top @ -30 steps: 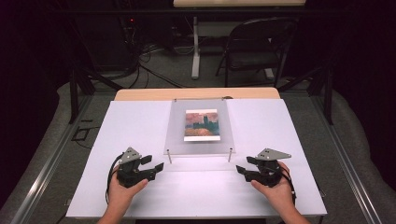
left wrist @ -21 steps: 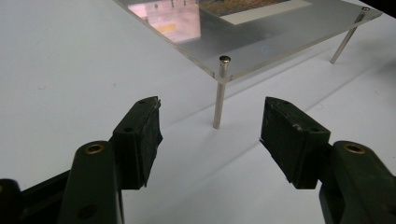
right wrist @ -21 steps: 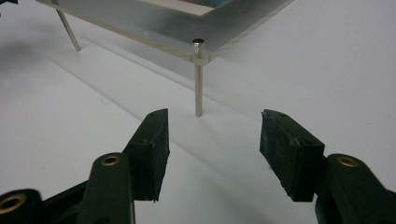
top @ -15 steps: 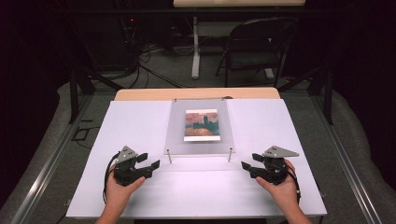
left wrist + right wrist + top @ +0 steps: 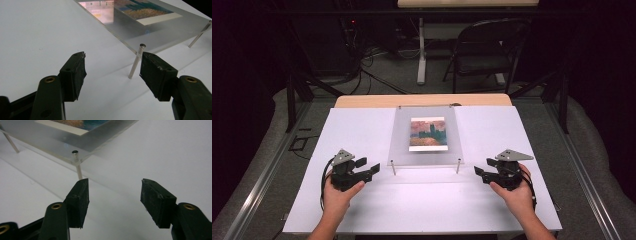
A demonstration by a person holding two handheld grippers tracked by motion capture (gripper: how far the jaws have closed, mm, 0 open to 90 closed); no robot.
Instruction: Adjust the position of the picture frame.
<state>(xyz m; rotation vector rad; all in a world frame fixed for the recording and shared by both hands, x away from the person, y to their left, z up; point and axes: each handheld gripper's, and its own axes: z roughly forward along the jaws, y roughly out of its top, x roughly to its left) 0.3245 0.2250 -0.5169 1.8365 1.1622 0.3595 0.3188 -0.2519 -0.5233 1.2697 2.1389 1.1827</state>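
A clear acrylic frame (image 5: 426,136) on thin metal legs stands mid-table, with a painted picture (image 5: 428,133) under its pane. My left gripper (image 5: 368,168) rests on the white table to the frame's front left, open, nothing between its jaws. In the left gripper view the frame's near leg (image 5: 136,61) rises just beyond the left gripper (image 5: 113,63), and the picture (image 5: 147,10) lies farther back. My right gripper (image 5: 480,172) sits at the frame's front right, open and empty. In the right gripper view a corner leg (image 5: 77,165) stands beyond the right gripper (image 5: 115,187).
The white table top (image 5: 362,125) spreads to both sides of the frame. A wooden strip (image 5: 422,100) runs along its far edge. Beyond it are a black folding chair (image 5: 489,47), cables on the floor (image 5: 372,60) and a table leg (image 5: 421,50).
Both hands have drawn back slightly toward the table's front edge and outward from the frame. Both grippers stay open.
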